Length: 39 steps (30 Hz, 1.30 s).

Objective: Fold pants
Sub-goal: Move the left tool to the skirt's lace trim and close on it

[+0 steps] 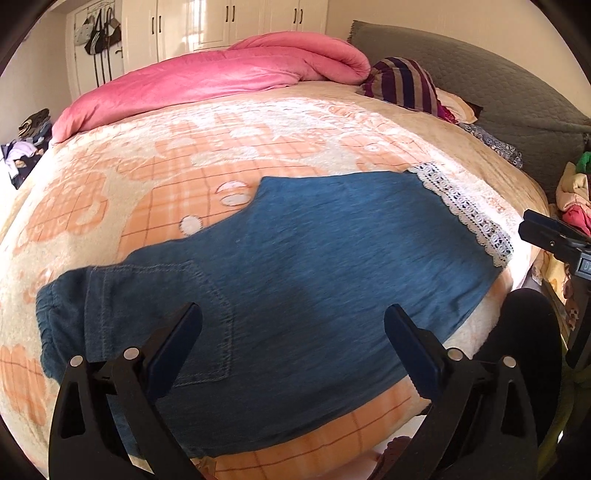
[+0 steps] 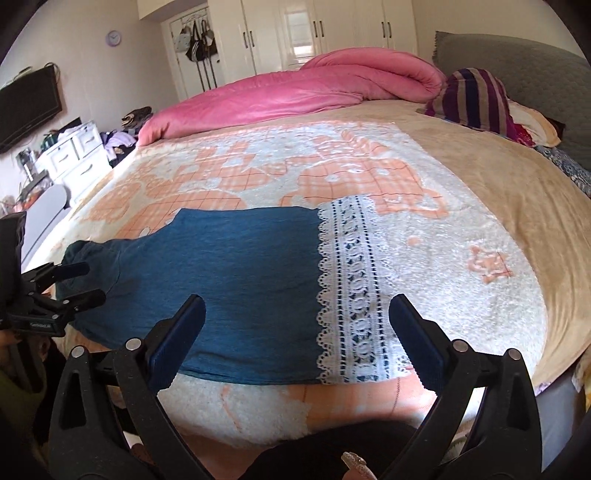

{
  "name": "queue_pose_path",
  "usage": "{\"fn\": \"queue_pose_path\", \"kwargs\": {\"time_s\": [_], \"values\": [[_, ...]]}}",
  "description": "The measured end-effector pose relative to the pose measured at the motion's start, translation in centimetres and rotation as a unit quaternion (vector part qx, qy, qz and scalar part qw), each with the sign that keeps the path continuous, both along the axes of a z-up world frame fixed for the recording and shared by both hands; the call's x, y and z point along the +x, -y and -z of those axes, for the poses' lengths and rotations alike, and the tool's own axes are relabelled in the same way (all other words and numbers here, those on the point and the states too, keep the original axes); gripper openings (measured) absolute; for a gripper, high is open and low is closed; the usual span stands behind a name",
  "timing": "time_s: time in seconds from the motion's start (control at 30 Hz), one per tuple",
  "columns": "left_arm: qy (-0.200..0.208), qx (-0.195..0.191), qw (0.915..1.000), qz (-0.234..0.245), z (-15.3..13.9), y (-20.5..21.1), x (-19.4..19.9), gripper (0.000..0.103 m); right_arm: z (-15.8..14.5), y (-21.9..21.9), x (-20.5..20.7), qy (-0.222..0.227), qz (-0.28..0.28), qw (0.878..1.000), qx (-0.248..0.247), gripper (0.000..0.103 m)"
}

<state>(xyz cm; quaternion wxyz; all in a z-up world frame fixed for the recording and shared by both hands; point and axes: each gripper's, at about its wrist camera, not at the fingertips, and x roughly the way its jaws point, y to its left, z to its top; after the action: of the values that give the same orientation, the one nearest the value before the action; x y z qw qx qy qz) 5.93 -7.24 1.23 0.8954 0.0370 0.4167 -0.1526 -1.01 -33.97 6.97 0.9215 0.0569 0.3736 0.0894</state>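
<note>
1. The left gripper point(image 1: 293, 325) has its two black fingers spread wide apart and holds nothing; it hovers over the waist half of the pants, beside a stitched back pocket point(image 1: 207, 325).
2. The right gripper point(image 2: 297, 317) is likewise wide apart and empty, poised over the hem end; its left finger is seen against blue cloth, its right finger just past the lace.
3. The blue denim-look pants point(image 1: 314, 266) lie flat near the front edge of the bed, folded lengthwise so the legs lie stacked, with the gathered elastic waistband point(image 1: 51, 325) at the left and the hem to the right.
4. A broad band of white openwork lace trim point(image 2: 351, 288) with scalloped edges finishes the hem.
5. Under them spreads a fluffy blanket point(image 2: 424, 258), cream with orange checked patterns.
6. At the far side lies a rolled pink quilt point(image 2: 295, 92); beside it sits a purple striped cloth point(image 2: 476, 99) against a grey quilted headboard point(image 2: 535, 74).
7. White wardrobes point(image 2: 332, 26) line the back wall; bags point(image 2: 197, 40) hang on the door.
</note>
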Motion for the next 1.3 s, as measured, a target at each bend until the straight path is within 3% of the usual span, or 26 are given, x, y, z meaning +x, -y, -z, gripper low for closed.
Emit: {"fn": "queue_pose_path", "kwargs": {"time_s": [0.57,0.8,1.1,1.3], "values": [[0.01,0.014,0.9974,0.07,-1.0,7.5,3.8,0.099,2.0,4.2,-0.3,-0.034,0.058,0.997,0.035,0.094],[0.006,0.036,0.9937,0.106,-1.3,11.3,8.0,0.099,3.3,4.9,0.1,-0.06,0.068,0.994,0.056,0.094],[-0.033,0.008,0.9892,0.142,0.2,15.7,14.6,0.099,5.2,5.7,1.0,-0.099,0.081,0.985,0.115,0.094],[-0.045,0.019,0.9836,0.174,2.2,19.1,17.5,0.098,5.9,5.3,1.6,-0.121,0.081,0.983,0.109,0.094]]}}
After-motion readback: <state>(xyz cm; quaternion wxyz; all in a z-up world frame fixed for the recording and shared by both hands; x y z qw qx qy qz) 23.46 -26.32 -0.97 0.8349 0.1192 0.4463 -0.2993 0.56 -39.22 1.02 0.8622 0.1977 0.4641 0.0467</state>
